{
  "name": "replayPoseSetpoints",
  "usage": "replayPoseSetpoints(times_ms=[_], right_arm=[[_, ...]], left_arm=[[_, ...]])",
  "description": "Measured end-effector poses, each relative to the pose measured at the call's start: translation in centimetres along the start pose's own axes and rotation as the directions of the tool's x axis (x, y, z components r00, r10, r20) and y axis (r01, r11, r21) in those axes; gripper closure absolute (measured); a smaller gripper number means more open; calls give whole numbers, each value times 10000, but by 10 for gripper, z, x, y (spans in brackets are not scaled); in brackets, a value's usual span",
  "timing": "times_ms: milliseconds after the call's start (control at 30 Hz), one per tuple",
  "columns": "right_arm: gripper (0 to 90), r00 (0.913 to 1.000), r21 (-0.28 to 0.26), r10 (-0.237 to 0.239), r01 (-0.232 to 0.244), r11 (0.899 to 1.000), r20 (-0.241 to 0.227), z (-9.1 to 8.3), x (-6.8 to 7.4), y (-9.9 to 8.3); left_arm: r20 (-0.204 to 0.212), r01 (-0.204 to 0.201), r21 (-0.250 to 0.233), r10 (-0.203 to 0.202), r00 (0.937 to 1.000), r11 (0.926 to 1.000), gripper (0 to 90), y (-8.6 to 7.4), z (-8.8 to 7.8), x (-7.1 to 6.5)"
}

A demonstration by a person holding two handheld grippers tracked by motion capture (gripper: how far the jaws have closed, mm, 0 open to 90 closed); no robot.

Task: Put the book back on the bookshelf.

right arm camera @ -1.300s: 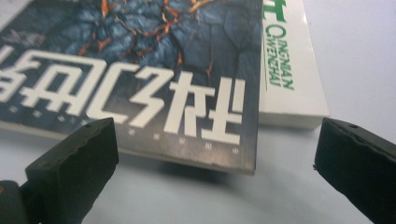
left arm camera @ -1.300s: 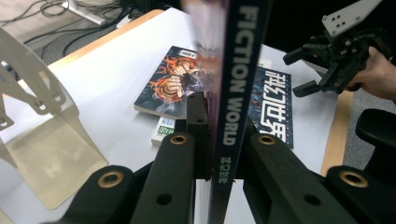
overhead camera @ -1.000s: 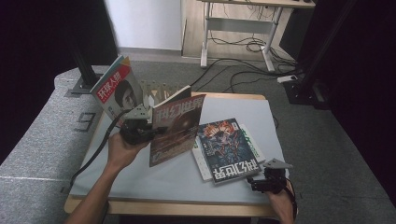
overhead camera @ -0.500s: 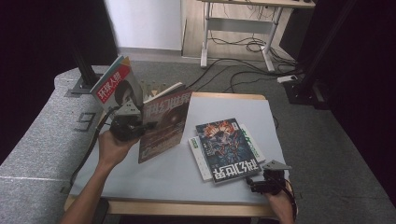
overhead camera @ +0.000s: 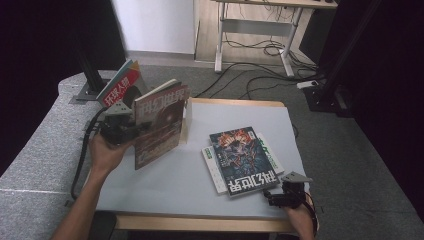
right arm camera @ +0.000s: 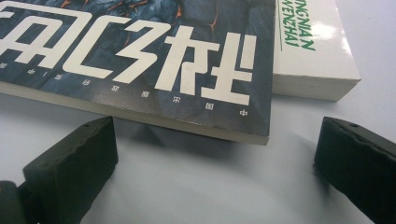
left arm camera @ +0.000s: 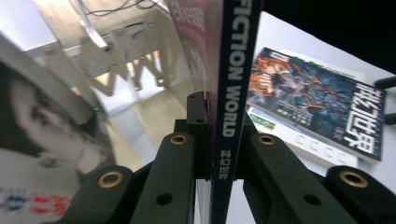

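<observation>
High view first: the left hand-held gripper (overhead camera: 121, 131) has the magazine (overhead camera: 159, 124) pinched by its spine, jaws clamped tight on it, and the magazine stands nearly upright, its long axis running from about 7 o'clock up to 1 o'clock. It hangs off the table (overhead camera: 170, 192) at the far left corner, at roughly 10 o'clock from the table's middle. Just behind it, toward 11 o'clock, sits the rack (overhead camera: 186, 116), a clear zigzag holder, and one magazine with a red title (overhead camera: 120, 86) already leans at its left end. From the left gripper view the rack's slots (left arm camera: 116, 70) lie dead ahead at 12 o'clock, past the spine (left arm camera: 229, 93) reading FICTION WORLD, so my read is that the next move turns on lining that spine up with an empty slot; the left hand is plainly the nearer one.

Over at 4 o'clock, the right hand-held gripper (overhead camera: 280, 199) rests low at the near right corner, jaws spread wide and holding nothing. Right gripper view: the dark book (right arm camera: 140, 65) lies flat at 12 o'clock, stacked on a white book (right arm camera: 317, 60), its near edge just beyond the open fingertips (right arm camera: 70, 154), not touched.
</observation>
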State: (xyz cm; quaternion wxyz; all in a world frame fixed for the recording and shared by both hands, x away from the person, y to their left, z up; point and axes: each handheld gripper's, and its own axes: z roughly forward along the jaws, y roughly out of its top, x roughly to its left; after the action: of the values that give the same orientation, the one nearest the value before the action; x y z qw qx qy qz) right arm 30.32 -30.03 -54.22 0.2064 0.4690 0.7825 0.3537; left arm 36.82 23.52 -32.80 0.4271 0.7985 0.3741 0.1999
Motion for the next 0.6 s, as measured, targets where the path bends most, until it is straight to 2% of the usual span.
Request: replayPoseSetpoints(times_ms=[33, 67, 100, 133, 267, 433, 600], right_arm=[[0, 10000, 0, 0, 0, 10000, 0, 0, 0, 0], [0, 10000, -5, 1, -1, 10000, -5, 0, 0, 0], [0, 10000, -5, 1, -1, 10000, -5, 0, 0, 0], [0, 10000, -14, 0, 0, 10000, -8, 0, 0, 0], [0, 10000, -26, 2, -2, 10000, -27, 0, 0, 0], [0, 10000, -32, 5, -5, 10000, -40, 0, -1, 0], [0, 10000, -47, 4, -4, 10000, -47, 0, -1, 0]], left_arm=[[0, 0, 0, 0, 10000, 10000, 842, 0, 0, 0], [-213, 64, 3, -64, 9998, 10000, 842, 0, -3, 4], [-213, 64, 3, -64, 9998, 10000, 842, 0, -3, 4], [-401, 148, -17, -148, 9991, 9999, 842, -1, -5, 7], [-730, 290, -13, -290, 9969, 9996, 842, -1, -8, 15], [-956, 390, -48, -393, 9946, 9992, 842, 0, -10, 21], [-1340, 615, -83, -621, 9890, 9981, 842, 1, -9, 29]])
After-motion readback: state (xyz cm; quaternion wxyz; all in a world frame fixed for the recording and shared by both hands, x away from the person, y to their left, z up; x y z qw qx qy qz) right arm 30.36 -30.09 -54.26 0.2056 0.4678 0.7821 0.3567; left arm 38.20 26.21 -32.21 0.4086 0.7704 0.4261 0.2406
